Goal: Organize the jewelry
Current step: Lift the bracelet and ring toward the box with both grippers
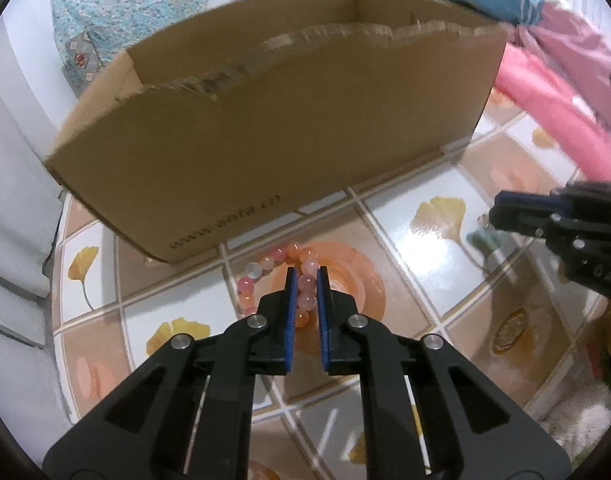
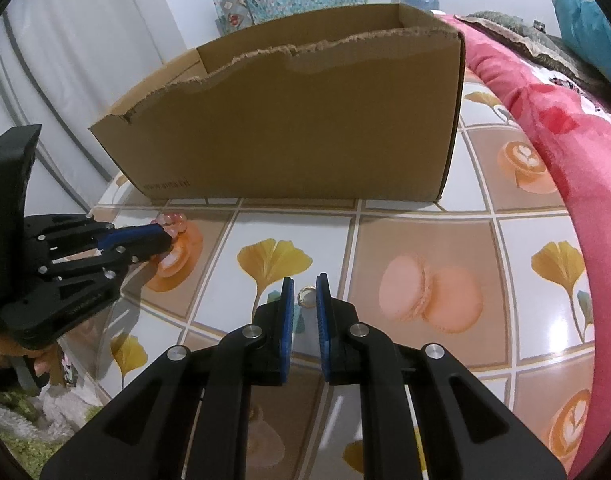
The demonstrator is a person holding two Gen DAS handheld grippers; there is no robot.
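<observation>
left fingers (image 1: 306,276) pinched on bead bracelet (image 1: 265,276), right fingers (image 2: 305,285) nipping gold ring (image 2: 306,295), torn box (image 2: 297,120) edge just behind

Black tongs (image 1: 305,276) with blue pads (image 1: 291,312) and silver screws (image 1: 258,322).

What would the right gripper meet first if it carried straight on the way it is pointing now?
Most likely the small ring lying between the tips of the right gripper, then the patterned tabletop under it, since the gripper slants downward. The cardboard box stands further off, so it should not be reached first.
</observation>
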